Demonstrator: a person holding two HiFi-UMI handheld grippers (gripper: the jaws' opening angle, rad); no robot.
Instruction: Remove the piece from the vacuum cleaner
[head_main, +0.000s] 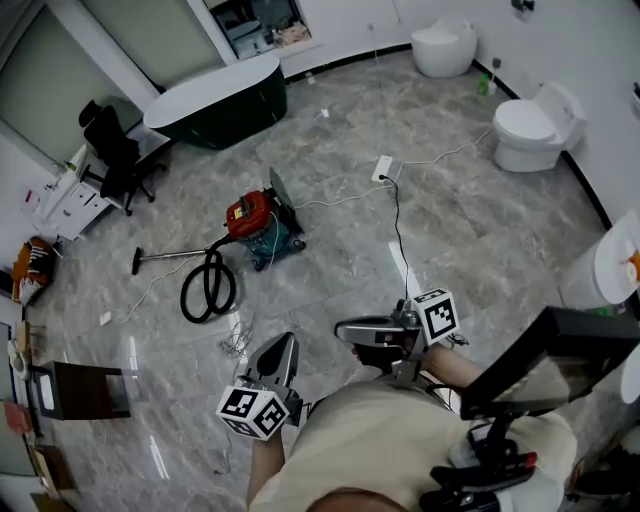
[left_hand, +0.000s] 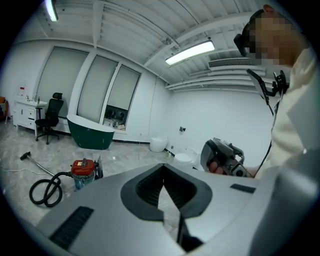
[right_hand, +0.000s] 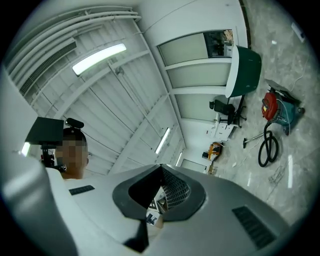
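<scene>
The vacuum cleaner, red on top with a teal body, stands on the grey marble floor well ahead of both grippers. Its black hose lies looped to its left, and the wand rests flat on the floor. It also shows small in the left gripper view as the vacuum cleaner and in the right gripper view as the vacuum cleaner. My left gripper is close to my body, shut and empty, aimed toward the vacuum. My right gripper points left, shut and empty, tilted upward.
A dark green bathtub stands at the back, with a black office chair to its left. White toilets line the right wall. A power strip and its cable lie on the floor between me and the vacuum. A dark stand is at the left.
</scene>
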